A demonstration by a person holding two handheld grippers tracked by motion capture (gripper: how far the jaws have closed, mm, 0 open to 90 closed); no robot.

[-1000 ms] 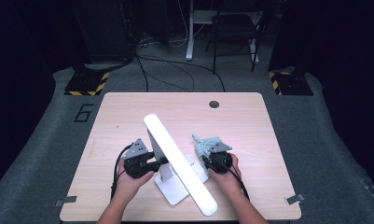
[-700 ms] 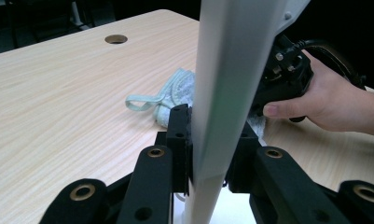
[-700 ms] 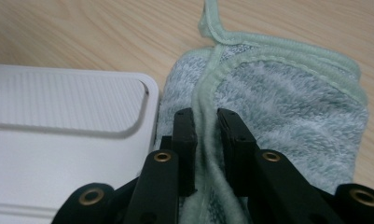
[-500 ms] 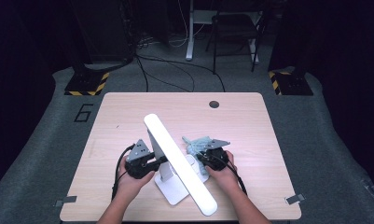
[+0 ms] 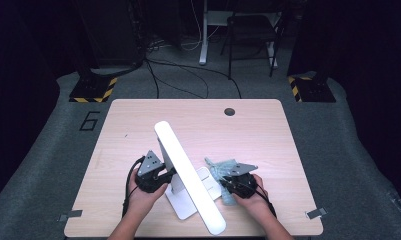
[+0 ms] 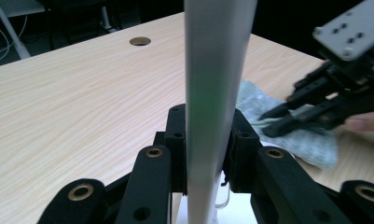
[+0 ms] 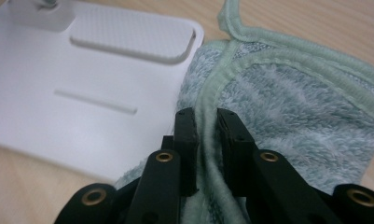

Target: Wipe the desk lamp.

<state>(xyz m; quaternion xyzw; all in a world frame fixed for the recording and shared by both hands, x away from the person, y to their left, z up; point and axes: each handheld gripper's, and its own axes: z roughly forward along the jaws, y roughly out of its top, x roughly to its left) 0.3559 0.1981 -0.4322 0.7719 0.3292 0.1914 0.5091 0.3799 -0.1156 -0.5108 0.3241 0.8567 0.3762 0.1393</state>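
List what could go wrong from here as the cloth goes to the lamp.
1. The left gripper clamps the lamp's upright on a narrow span; a firm wipe might twist the long lamp head or tip the stand.
2. The right gripper pinches only a fold near the hem of the green cloth; it may slip out under drag.
3. The cloth's loose part lies against the white lamp base and could snag on its edge.

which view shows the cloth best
The right gripper view: the green cloth sits close up, its hemmed edge pinched in the right claw, beside the white lamp base. The high view shows it small, partly under the hand. The left gripper view shows part of it behind the lamp's upright.
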